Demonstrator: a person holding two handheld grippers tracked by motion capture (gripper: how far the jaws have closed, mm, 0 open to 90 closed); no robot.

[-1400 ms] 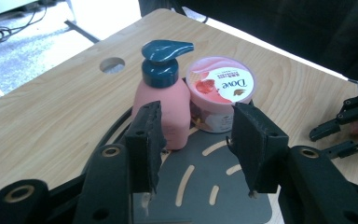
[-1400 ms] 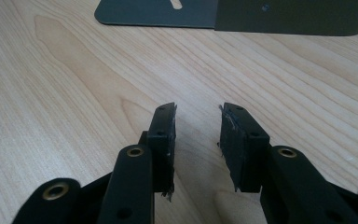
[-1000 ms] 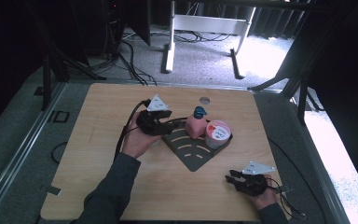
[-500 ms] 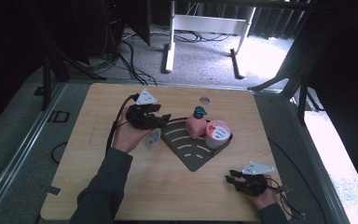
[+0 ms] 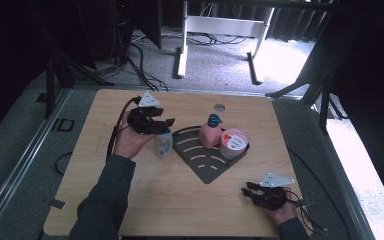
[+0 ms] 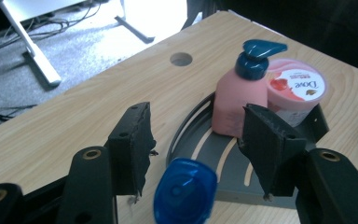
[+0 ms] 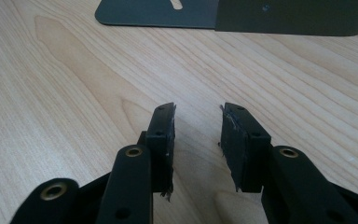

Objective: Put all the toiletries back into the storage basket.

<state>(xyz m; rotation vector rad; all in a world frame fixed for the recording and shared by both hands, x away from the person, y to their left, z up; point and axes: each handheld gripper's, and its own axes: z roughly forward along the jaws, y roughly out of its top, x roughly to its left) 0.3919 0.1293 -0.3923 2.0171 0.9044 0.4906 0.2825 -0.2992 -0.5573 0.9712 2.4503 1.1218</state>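
A small clear bottle with a blue cap (image 5: 164, 144) stands upright on the table, just left of the dark fan-shaped tray (image 5: 205, 165). My left gripper (image 5: 161, 124) hovers over it, open. In the left gripper view its jaws (image 6: 196, 123) have just been opening; the blue cap (image 6: 185, 191) sits low between them, untouched by the pads. A pink pump bottle (image 5: 210, 134) (image 6: 237, 102) and a pink-lidded Dove jar (image 5: 233, 142) (image 6: 296, 86) stand on the tray (image 6: 233, 184). My right gripper (image 5: 250, 192) (image 7: 196, 135) rests open near the front right, with bare wood between its jaws.
The wooden table (image 5: 130, 200) has a round hole (image 5: 219, 107) (image 6: 181, 59) near its far edge. The tray's near wall (image 7: 279, 16) lies ahead of the right gripper. Cables and white desk legs (image 5: 180, 55) are on the floor behind.
The left gripper has let go of the blue-capped bottle and drawn back to the far left of it; the bottle now stands alone beside the tray. The right gripper has stayed put.
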